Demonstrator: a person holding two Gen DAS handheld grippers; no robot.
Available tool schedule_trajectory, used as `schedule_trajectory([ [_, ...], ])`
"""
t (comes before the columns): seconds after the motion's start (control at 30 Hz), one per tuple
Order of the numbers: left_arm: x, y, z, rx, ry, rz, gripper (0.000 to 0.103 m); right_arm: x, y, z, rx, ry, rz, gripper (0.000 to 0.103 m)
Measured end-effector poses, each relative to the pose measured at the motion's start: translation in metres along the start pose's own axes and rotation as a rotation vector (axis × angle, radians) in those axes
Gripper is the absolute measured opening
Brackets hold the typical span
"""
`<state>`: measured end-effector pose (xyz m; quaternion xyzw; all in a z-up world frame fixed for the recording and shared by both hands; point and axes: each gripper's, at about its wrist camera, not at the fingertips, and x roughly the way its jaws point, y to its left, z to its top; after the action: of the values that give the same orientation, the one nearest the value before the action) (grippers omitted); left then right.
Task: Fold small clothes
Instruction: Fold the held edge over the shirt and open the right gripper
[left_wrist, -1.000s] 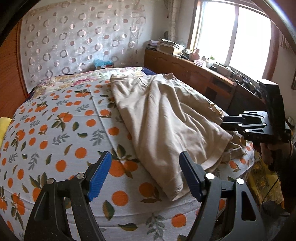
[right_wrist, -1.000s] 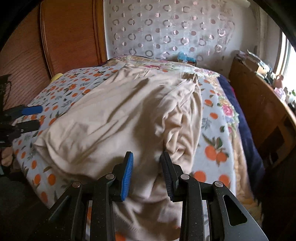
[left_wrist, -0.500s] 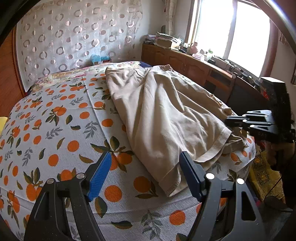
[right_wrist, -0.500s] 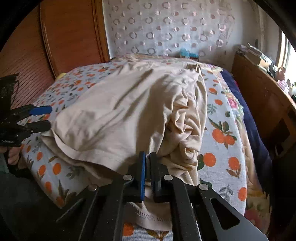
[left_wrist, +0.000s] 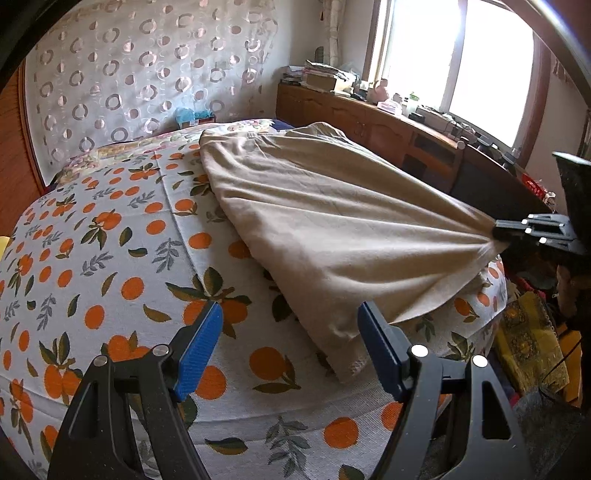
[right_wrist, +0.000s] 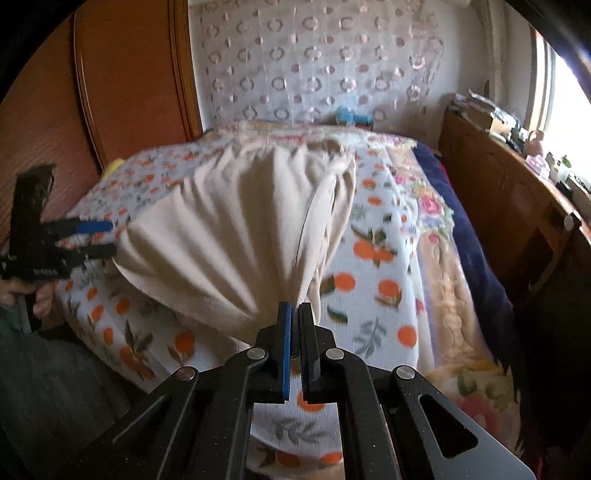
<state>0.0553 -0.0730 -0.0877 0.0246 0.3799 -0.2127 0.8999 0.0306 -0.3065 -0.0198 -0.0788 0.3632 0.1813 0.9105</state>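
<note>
My right gripper (right_wrist: 294, 314) is clamped tight on a corner of the beige cotton garment (left_wrist: 332, 221), its blue-padded fingers (right_wrist: 285, 347) pressed together with the cloth bunched between them, so the fabric fans out in taut pleats from the pinch. The garment lies across the bed with the white bedspread printed with oranges and green leaves (left_wrist: 110, 258); its near edge is lifted off the spread where I hold it, and the far end rests toward the headboard side. My left gripper (left_wrist: 290, 347) hovers with its jaws wide apart and nothing between them, just beside the garment's near hem corner, not touching it. A wooden sideboard (left_wrist: 388, 125) runs under the bright window (left_wrist: 480, 66).
</note>
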Motion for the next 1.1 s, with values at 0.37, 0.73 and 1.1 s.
schedule_trajectory([
  [0.37,-0.002,-0.006,-0.013,0.027,0.036,-0.056,0.055,0.002,0.003,0.008,0.017,-0.010,-0.053,0.008],
  [0.73,-0.009,-0.022,-0.023,0.074,0.082,-0.114,0.004,0.010,-0.003,0.001,0.032,-0.016,-0.063,0.008],
  [1.1,-0.057,-0.022,-0.022,0.055,0.013,-0.108,0.004,0.012,-0.005,0.002,0.026,-0.010,-0.060,0.032],
])
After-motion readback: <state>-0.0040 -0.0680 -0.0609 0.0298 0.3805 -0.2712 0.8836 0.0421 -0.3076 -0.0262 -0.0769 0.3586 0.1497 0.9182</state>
